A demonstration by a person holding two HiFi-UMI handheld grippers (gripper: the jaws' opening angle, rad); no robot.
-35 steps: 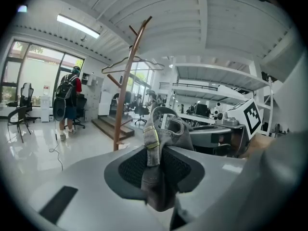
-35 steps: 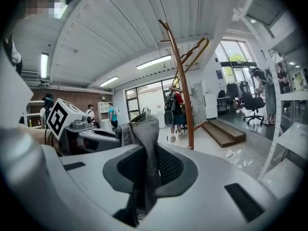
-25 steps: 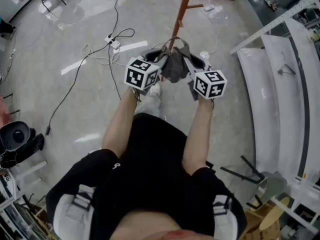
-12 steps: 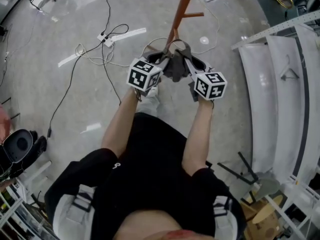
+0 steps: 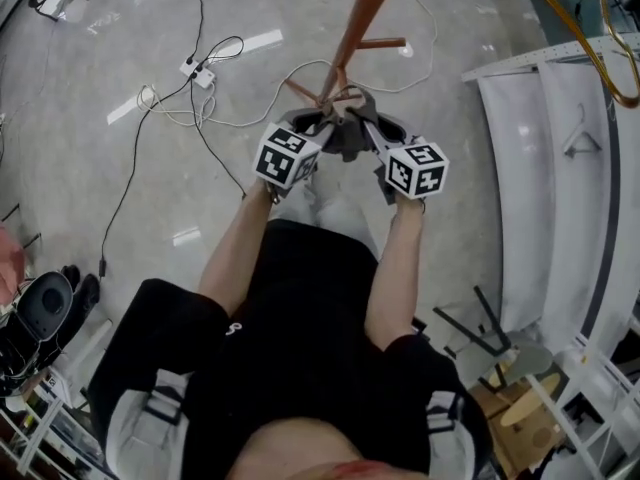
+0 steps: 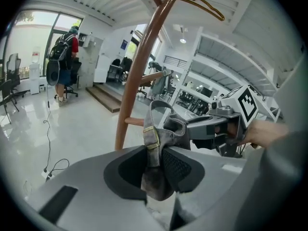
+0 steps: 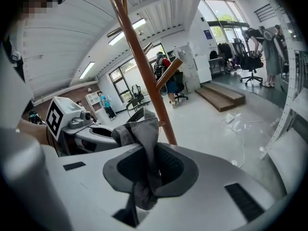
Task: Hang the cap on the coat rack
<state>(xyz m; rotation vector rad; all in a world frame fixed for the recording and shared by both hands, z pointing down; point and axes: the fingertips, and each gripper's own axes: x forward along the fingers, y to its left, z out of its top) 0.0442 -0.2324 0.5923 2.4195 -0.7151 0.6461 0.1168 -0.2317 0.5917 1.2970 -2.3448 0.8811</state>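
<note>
**Helper:** How do your jaws stand?

**Me:** The jaws of my left gripper (image 6: 154,173) are pinched narrow on the cap (image 6: 152,143), right at the strap with the brass buckle. The jaws of my right gripper (image 7: 144,171) are closed on a bunched fold of the same cap. The cap hangs between the two, up in the air, close in front of the coat rack (image 5: 358,23).

**Helper:** So which step is this?

**Me:** I'd say it's the approach. The cap is at the rack but I don't judge it to be hung on anything yet. Next I need to pick a peg (image 5: 386,42), lift the strap loop over its tip and lower it until the peg takes the weight. Only then should both pairs of jaws let go. I'd ease the left off first, since it has the strap.

**Helper:** Anything you can't make out?

**Me:** Going left to right: from the head view my marker cubes cover my own jaws. The cap also overlaps the low pegs there, so I can't tell whether it touches them or the pole. The rack's top is cut off in that view. The cap is so crumpled that I can't find its brim.
</note>
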